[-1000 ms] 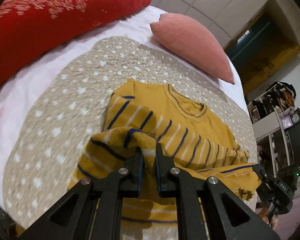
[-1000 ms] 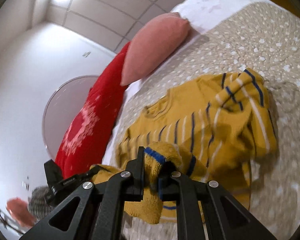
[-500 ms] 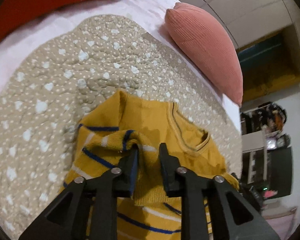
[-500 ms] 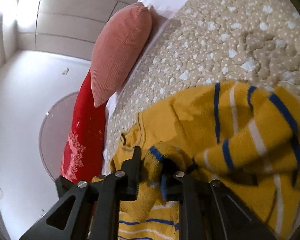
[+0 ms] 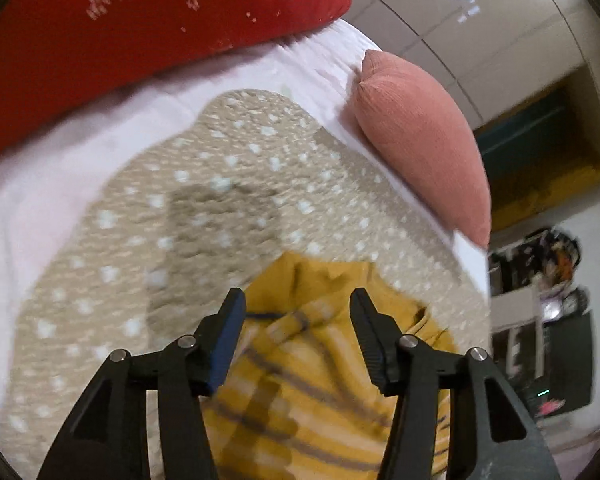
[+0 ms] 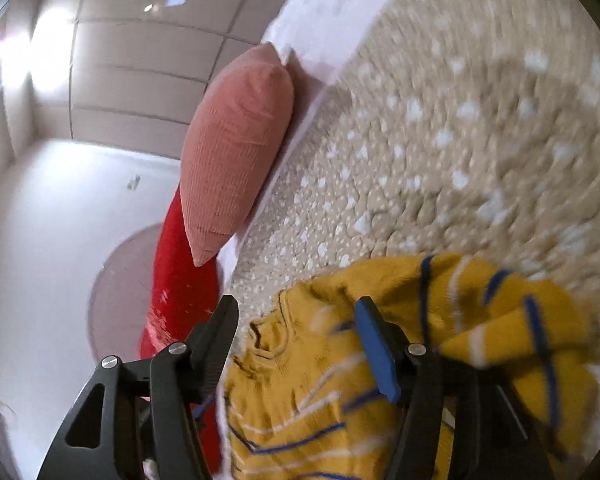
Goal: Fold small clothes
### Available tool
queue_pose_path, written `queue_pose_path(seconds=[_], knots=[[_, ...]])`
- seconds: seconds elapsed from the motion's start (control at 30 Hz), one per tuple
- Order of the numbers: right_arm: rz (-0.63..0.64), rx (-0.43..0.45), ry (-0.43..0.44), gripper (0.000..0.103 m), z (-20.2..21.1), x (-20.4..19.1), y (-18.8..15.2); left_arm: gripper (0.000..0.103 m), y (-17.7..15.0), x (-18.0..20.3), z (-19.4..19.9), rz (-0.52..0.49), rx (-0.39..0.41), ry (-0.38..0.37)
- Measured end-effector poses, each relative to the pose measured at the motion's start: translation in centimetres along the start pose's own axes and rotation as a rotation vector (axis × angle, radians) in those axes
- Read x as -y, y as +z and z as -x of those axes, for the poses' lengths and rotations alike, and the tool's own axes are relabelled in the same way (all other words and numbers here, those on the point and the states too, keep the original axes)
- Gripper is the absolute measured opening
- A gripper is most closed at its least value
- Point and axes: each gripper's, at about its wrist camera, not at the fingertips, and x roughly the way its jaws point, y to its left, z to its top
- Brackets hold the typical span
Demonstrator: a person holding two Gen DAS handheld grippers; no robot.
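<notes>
A small mustard-yellow sweater (image 5: 300, 392) with blue and white stripes lies folded over on a beige spotted quilt (image 5: 204, 208). My left gripper (image 5: 298, 308) is open and empty just above the sweater's folded part. In the right wrist view the same sweater (image 6: 380, 380) lies bunched, its neckline toward the left. My right gripper (image 6: 296, 314) is open and empty above it. Both views are blurred by motion.
A red pillow (image 5: 112, 40) and a pink pillow (image 5: 424, 144) lie at the head of the bed on a white sheet (image 5: 52, 184). The pink pillow (image 6: 236, 144) and the quilt (image 6: 460, 120) also show in the right wrist view. Shelves with clutter (image 5: 540, 300) stand beside the bed.
Both grippers were shut on sweater cloth and carried it toward the neckline. Now both have opened, let the cloth drop folded over, and pulled back a little.
</notes>
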Motion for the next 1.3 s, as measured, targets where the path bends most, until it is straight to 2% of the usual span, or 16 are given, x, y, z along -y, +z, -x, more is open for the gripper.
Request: queue_pose_path(seconds=[0.2,0.37,0.43,0.47,0.57,0.63,0.67,0.7,0.77,0.9,0.93,1.0,1.1,1.23,1.27,1.3], knots=[[0.372,-0.004,-0.276,0.067,6.3,-2.9,-4.6,0.053,-4.6,-1.8,3.9,-0.121,0.019,0.106],[0.434,-0.087,-0.338,0.066,5.6,-1.3,-9.4,0.054,-8.4,-3.0,4.9,-0.145,0.002,0.170],[0.438,-0.115,-0.378,0.028,4.4,-0.4,-10.2,0.054,-9.3,-3.4,5.1,-0.130,-0.012,0.181],[0.426,-0.113,-0.377,0.019,4.5,0.0,-10.0,0.054,-9.7,-3.6,5.4,-0.124,-0.014,0.182],[0.368,-0.048,-0.463,0.011,6.0,1.1,-8.6,0.054,-10.6,-3.8,6.4,-0.142,0.015,0.203],[0.374,0.013,-0.615,0.003,6.8,1.7,-8.0,0.054,-10.7,-3.7,6.2,-0.152,0.031,0.225],[0.391,0.046,-0.736,0.002,7.1,2.2,-7.8,0.054,-10.8,-3.9,6.0,-0.155,0.030,0.233],[0.387,0.044,-0.760,0.002,7.4,2.6,-7.7,0.054,-10.8,-4.1,5.6,-0.156,0.025,0.237],[0.330,0.034,-0.669,0.002,8.9,3.1,-7.7,0.054,-11.0,-4.4,4.8,-0.156,0.016,0.229],[0.464,0.064,-0.635,0.006,9.7,-0.8,-9.5,0.056,-11.1,-4.4,2.1,-0.172,-0.017,0.215],[0.503,0.045,-0.600,0.011,9.1,-2.4,-10.1,0.056,-11.1,-4.4,1.5,-0.167,-0.028,0.211],[0.587,0.022,-0.541,0.043,7.2,-5.1,-10.6,0.058,-11.3,-4.2,0.8,-0.160,-0.030,0.208],[0.698,0.031,-0.578,0.061,3.4,-8.2,-10.2,0.060,-11.3,-4.0,0.7,-0.171,-0.016,0.206],[0.743,-0.068,-0.736,0.065,-5.5,-8.0,-6.4,0.062,-10.9,-4.2,0.5,-0.161,-0.016,0.191],[0.712,-0.122,-0.715,0.052,-6.6,-7.3,-5.6,0.062,-10.9,-4.2,0.4,-0.159,-0.018,0.188],[0.666,-0.190,-0.671,0.007,-7.5,-6.4,-5.0,0.062,-10.8,-4.2,0.3,-0.163,-0.018,0.187]])
